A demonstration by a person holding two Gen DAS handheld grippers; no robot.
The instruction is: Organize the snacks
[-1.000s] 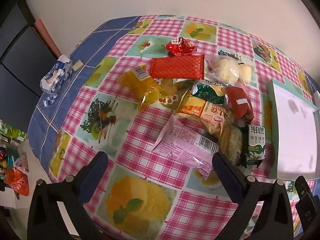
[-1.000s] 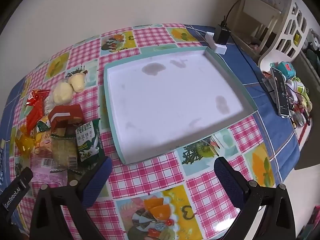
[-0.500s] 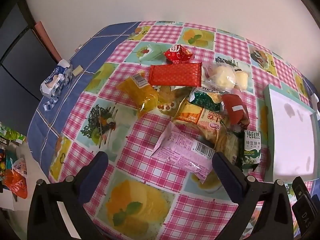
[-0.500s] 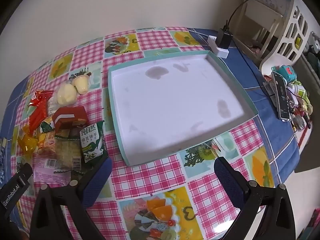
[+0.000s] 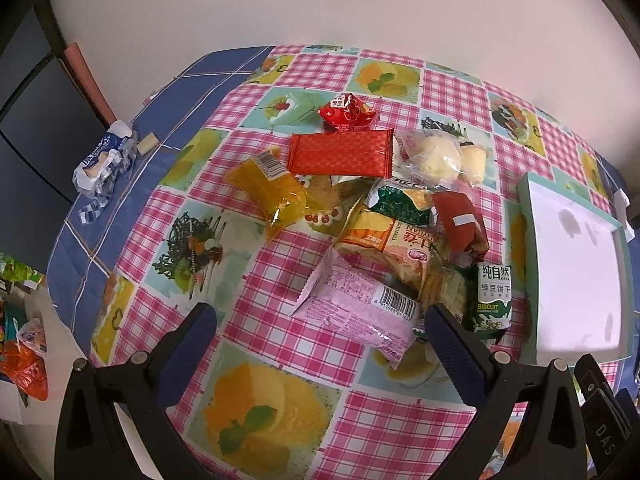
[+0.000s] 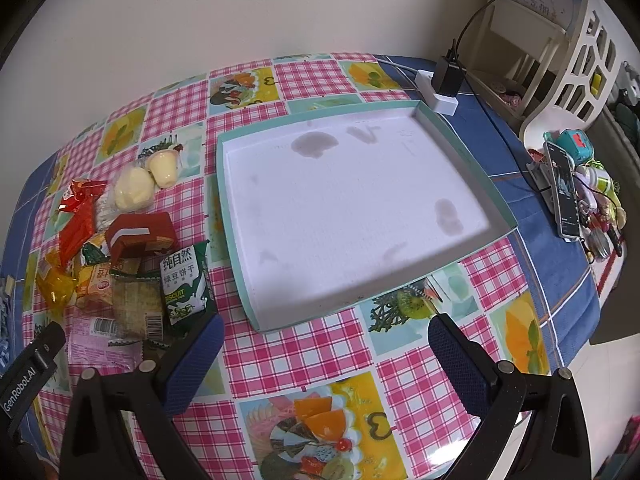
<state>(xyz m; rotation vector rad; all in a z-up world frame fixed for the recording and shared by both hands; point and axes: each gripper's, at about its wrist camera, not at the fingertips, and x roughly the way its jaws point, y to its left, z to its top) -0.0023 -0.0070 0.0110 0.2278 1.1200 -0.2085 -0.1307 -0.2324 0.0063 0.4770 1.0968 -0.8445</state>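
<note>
Snacks lie heaped on the checked tablecloth (image 5: pixel 280 344), well toward the middle of the table, just beside the left edge of a shallow teal-rimmed tray (image 6: pixel 468 156) whose white floor holds nothing but a few grey stains. At the near edge of the heap a pink packet (image 5: pixel 356 308) shows its barcode; a green biscuit pack (image 5: pixel 494 300) stands beside it, nearest the tray, with a crinkly cracker packet between them. Behind these sit an orange-yellow pouch (image 5: pixel 266 188), a flat red wafer wrapper (image 5: pixel 340 154), a small red foil sweet (image 5: pixel 348 112) and a clear bag of pale buns (image 5: pixel 434 156) — all touching or overlapping. The left gripper (image 5: pixel 320 344) hangs over the near side of the heap, its blue-padded fingers spread wide and grasping nothing. The right gripper (image 6: pixel 326 354) hovers over the tablecloth before the tray's near rim, likewise released and empty. A phone (image 6: pixel 562 188) rests among clutter at the table's far right edge, and a white power adapter (image 6: pixel 438 96) sits by the tray's far corner.
</note>
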